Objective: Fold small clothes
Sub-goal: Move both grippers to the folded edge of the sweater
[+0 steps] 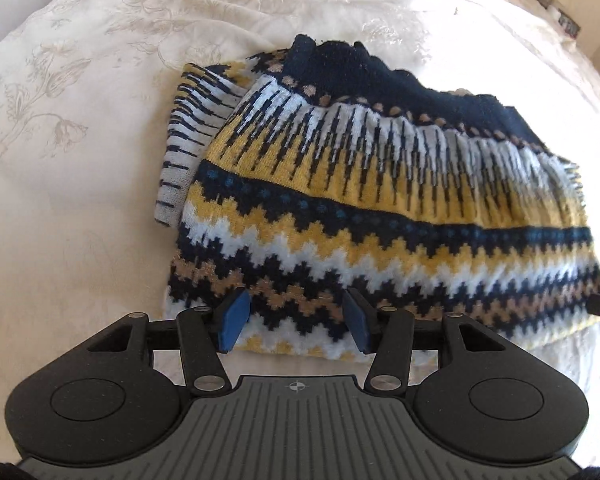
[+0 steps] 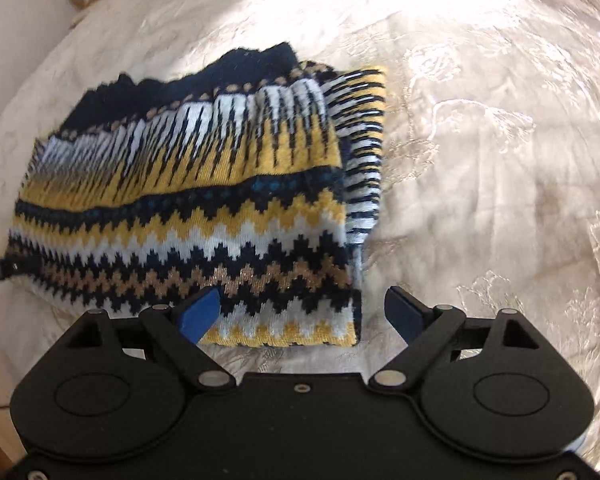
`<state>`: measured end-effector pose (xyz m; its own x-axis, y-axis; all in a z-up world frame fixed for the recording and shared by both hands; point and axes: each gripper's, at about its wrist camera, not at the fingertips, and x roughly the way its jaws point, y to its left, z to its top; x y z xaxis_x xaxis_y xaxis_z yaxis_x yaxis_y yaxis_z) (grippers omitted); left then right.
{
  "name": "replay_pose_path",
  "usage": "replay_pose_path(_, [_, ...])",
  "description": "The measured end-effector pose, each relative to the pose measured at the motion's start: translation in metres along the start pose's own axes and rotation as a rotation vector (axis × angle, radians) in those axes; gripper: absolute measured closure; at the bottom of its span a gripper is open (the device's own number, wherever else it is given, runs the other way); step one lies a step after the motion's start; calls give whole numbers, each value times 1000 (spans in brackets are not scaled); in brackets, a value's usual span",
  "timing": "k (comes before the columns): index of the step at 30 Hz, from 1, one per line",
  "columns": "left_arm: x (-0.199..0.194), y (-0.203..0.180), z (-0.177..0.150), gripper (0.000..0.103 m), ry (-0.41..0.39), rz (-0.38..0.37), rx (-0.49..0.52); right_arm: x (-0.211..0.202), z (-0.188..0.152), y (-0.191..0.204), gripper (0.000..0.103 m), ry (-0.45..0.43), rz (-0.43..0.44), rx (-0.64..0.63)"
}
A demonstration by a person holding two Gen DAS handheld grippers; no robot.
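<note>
The patterned knit sweater (image 1: pixel 380 200) lies flat in a folded bundle on the cream embroidered bed cover (image 1: pixel 80 140), a sleeve tucked under at its side, apparently so the near hem can be taken next. The left tool (image 1: pixel 296 320) hovers over that hem at 6 o'clock, jaws apart; the right tool (image 2: pixel 304 316) straddles the hem corner, also spread and gripping nothing.

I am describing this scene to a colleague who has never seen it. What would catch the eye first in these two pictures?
First, the patterned knit garment, navy, yellow and white zigzags, lying folded on a cream embroidered cloth. Next, the open left tool at the garment's near hem, its blue pads over the knit. In the right wrist view, the open right tool straddles the near corner of the garment.
</note>
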<state>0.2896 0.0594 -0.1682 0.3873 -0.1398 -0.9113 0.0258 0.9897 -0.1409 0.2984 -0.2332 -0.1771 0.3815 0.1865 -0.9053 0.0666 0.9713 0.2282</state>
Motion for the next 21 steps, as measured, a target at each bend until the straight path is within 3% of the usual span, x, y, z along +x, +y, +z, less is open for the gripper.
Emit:
replay_pose_path(4, [-12, -11, 1, 53, -20, -68, -89, -15, 1, -33, 6, -43, 91, 129])
replay_pose_path(8, [-12, -29, 11, 53, -24, -95, -103, -16, 7, -49, 6, -40, 153, 184])
replay_pose_path(21, [29, -85, 46, 53, 3, -22, -16, 16, 34, -59, 1, 15, 309, 193])
